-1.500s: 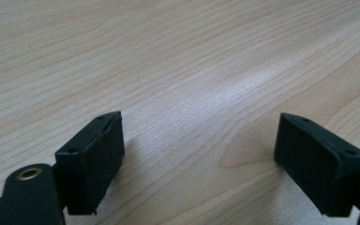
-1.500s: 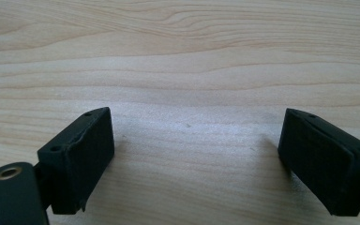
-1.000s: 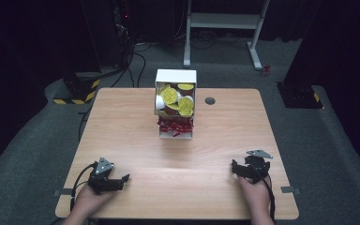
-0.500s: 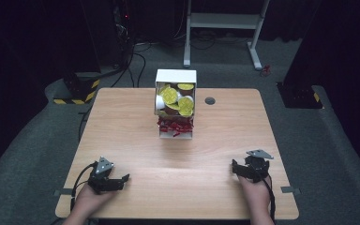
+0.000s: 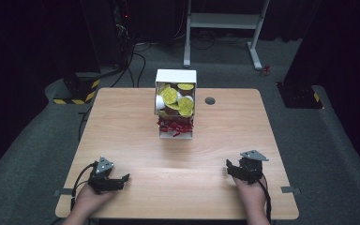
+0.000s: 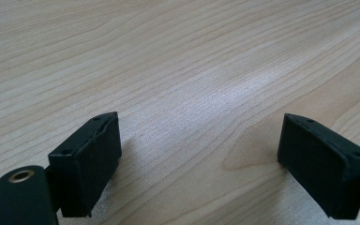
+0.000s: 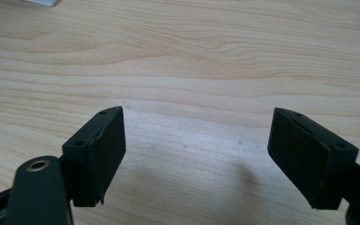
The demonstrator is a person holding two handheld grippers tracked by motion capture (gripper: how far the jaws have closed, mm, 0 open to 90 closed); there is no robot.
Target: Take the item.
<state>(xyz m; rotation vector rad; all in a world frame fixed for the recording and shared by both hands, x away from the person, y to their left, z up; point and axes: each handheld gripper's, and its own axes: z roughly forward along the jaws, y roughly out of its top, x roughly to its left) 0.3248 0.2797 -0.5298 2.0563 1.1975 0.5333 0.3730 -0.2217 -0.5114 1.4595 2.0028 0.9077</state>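
Wooden bench (image 5: 136, 140) carries my white box (image 5: 175, 104) of yellow-lidded cups at its far middle; left tool (image 5: 108, 180) and right tool (image 5: 240, 168) both spread, empty, about equally distant.

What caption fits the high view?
Both open grippers, left and right, rest near the wooden table's front edge; white box of yellow-lidded cups stands centre-back.

Wooden table (image 5: 136, 140) under white box (image 5: 176, 77) (far centre)
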